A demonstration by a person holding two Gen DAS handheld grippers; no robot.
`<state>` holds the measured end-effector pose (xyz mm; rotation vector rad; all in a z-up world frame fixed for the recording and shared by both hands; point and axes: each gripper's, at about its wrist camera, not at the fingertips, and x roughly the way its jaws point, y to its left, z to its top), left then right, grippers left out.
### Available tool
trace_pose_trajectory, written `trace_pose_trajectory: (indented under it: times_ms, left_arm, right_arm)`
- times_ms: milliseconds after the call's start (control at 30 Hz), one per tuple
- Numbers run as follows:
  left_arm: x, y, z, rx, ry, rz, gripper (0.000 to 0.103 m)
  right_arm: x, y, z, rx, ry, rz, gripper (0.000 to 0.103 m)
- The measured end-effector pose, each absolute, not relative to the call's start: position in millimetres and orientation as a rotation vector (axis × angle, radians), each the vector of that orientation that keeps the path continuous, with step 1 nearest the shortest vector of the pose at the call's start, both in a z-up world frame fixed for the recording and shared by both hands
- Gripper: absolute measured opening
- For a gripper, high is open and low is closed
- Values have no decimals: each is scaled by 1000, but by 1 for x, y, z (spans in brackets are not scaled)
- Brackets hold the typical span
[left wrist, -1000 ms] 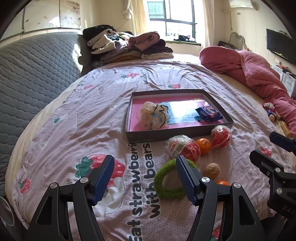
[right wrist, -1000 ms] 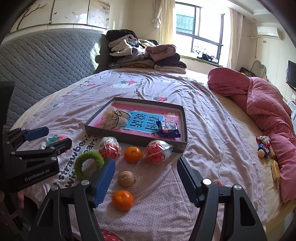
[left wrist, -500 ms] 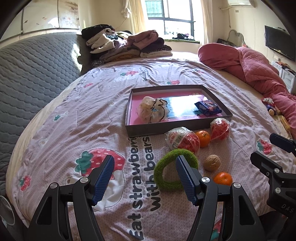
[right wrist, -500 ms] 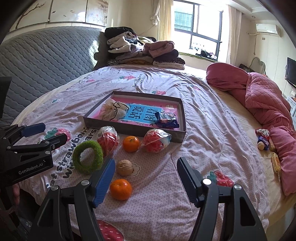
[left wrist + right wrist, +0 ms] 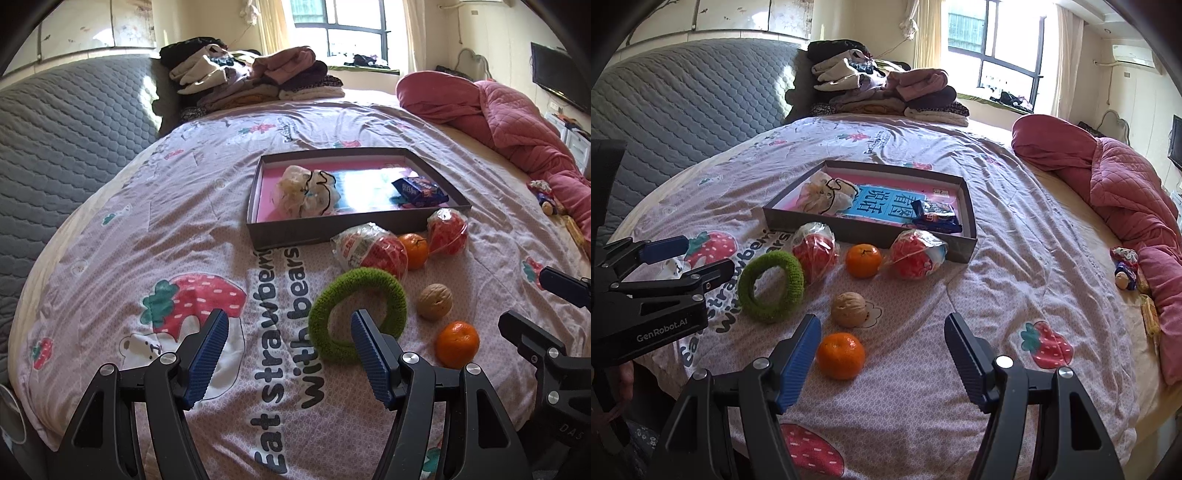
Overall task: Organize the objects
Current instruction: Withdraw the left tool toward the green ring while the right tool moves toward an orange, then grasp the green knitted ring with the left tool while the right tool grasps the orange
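Observation:
A dark shallow box [image 5: 328,230] [image 5: 967,206] with a pink floor lies on the bed and holds a white pouch [image 5: 306,190] and a blue snack packet [image 5: 419,191]. In front of it lie a green knitted ring [image 5: 356,314] [image 5: 772,286], two red net bags [image 5: 369,249] [image 5: 447,230], two oranges [image 5: 415,251] [image 5: 457,344] and a walnut [image 5: 435,301]. My left gripper [image 5: 290,350] is open and empty, its right finger over the ring's near side. My right gripper [image 5: 881,354] is open and empty, with the near orange [image 5: 841,355] just beside its left finger.
The bed has a strawberry-print cover [image 5: 147,236]. A grey quilted headboard [image 5: 55,147] is on the left. Folded clothes [image 5: 251,79] are stacked at the far end. A pink quilt [image 5: 1126,184] and small toys [image 5: 1124,266] lie on the right.
Both grippers have drawn back and slightly up from the objects, so more of the near bed shows. Both stay open. No object has moved.

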<state>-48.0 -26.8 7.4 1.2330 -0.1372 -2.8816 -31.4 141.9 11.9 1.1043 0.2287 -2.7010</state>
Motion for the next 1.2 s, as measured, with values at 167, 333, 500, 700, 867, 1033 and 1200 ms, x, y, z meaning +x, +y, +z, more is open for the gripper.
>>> trace_pose_trajectory:
  times_ms: [167, 333, 500, 700, 867, 1033, 1200]
  left_arm:
    - [-50, -28, -1, 1252, -130, -2874, 70]
    - [-52, -27, -9, 1269, -123, -2874, 70]
    - [-55, -26, -16, 1284, -118, -2876, 70]
    - [-59, -26, -23, 1281, -110, -2886, 70]
    - [-65, -28, -29, 1283, -97, -2881, 70]
    - [-72, -29, -36, 1286, -90, -2878, 70]
    - [-80, -31, -42, 1284, -82, -2873, 70]
  right_arm:
    - [-33, 137, 1, 1134, 237, -2679, 69]
    - [-35, 133, -11, 1170, 232, -2659, 69]
    - [-36, 131, -19, 1189, 230, -2649, 69]
    - [-39, 132, -26, 1211, 216, -2641, 69]
    - [-42, 128, -34, 1228, 232, -2627, 69]
    - [-44, 126, -39, 1232, 243, -2624, 69]
    - [-46, 125, -42, 1219, 248, -2620, 69]
